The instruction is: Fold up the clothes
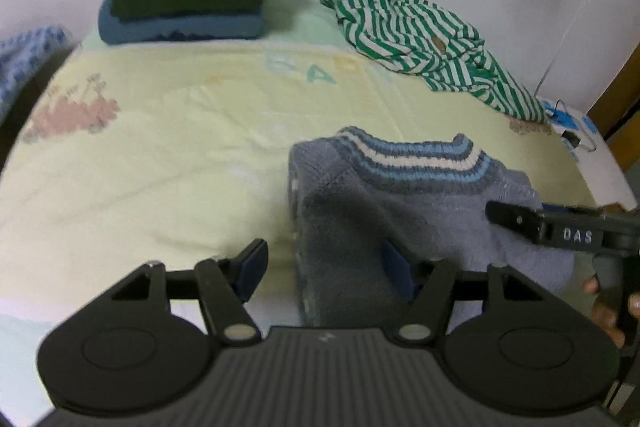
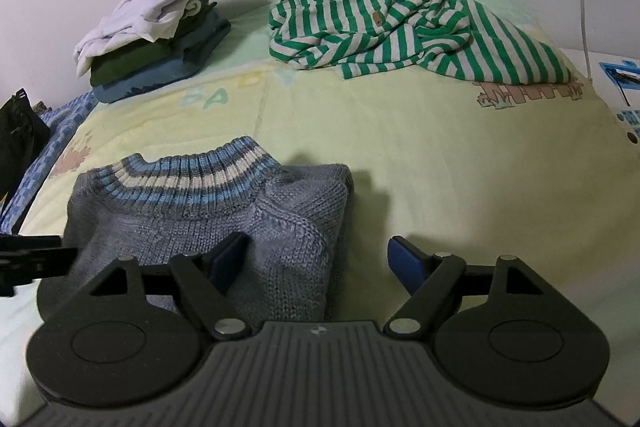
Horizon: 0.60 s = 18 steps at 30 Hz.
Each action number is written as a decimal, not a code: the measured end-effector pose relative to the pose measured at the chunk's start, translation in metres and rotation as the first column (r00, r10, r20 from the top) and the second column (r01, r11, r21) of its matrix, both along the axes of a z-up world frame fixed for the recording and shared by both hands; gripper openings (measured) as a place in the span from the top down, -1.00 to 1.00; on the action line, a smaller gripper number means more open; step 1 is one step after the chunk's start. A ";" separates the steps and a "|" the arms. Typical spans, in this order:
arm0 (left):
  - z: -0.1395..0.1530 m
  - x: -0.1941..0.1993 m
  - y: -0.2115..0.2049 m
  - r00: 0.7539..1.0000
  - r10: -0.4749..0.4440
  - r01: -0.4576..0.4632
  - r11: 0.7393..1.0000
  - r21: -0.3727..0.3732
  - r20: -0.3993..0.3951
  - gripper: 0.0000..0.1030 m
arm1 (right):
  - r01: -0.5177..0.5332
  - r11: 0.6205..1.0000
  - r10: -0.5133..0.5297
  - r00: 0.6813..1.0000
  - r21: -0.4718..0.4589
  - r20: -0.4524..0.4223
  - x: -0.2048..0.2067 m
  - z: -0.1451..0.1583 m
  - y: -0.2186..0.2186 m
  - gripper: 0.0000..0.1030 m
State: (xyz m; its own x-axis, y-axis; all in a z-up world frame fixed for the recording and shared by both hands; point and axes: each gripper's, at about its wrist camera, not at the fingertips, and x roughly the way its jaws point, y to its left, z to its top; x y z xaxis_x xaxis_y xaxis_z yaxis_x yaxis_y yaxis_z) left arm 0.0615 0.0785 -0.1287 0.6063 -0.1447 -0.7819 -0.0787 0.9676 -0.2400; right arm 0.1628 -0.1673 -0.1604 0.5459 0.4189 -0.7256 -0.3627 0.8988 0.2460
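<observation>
Your left claw (image 1: 324, 267) and right claw (image 2: 316, 259) gape wide, empty, over the folded grey knit sweater (image 2: 208, 211), collar toward the wall.

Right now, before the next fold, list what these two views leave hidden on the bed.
- Lower part of the grey-blue sweater: both views, covered by the tongs' bodies.
- Green garment in the folded stack: only edges show under the white top layer.
- Striped green shirt: crumpled, shape unreadable.
- Right tongs: in the left wrist view, only one arm shows, cut off at the edge.
- Blanket lettering: blurred in the left wrist view.
</observation>
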 end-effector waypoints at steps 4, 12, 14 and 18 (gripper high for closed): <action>-0.012 0.015 0.016 0.999 0.021 -0.024 0.997 -0.073 -0.041 -0.63 | 0.004 0.999 -0.002 0.999 0.047 -0.046 0.004 -0.003 -0.006 -0.54; -0.008 0.021 0.020 0.999 0.022 -0.025 0.997 -0.072 -0.037 -0.55 | -0.013 0.999 0.013 1.000 0.046 -0.007 -0.003 0.009 -0.009 -0.46; -0.004 0.021 0.020 0.999 0.021 -0.023 0.998 -0.066 -0.033 -0.55 | -0.010 0.999 0.009 1.000 0.039 0.030 -0.008 0.019 -0.013 -0.43; 0.004 0.022 0.020 0.999 0.041 -0.042 0.999 -0.029 -0.035 -0.55 | -0.079 0.995 0.067 0.981 0.061 0.180 -0.029 0.041 -0.016 -0.23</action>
State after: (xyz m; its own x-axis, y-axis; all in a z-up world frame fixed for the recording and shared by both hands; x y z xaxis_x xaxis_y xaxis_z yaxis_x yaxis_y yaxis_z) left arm 0.0836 0.0985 -0.1249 0.5852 -0.1436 -0.7981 -0.1270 0.9558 -0.2651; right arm 0.1341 -0.1829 -0.1190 0.6295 0.5067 -0.5891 -0.4698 0.8521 0.2308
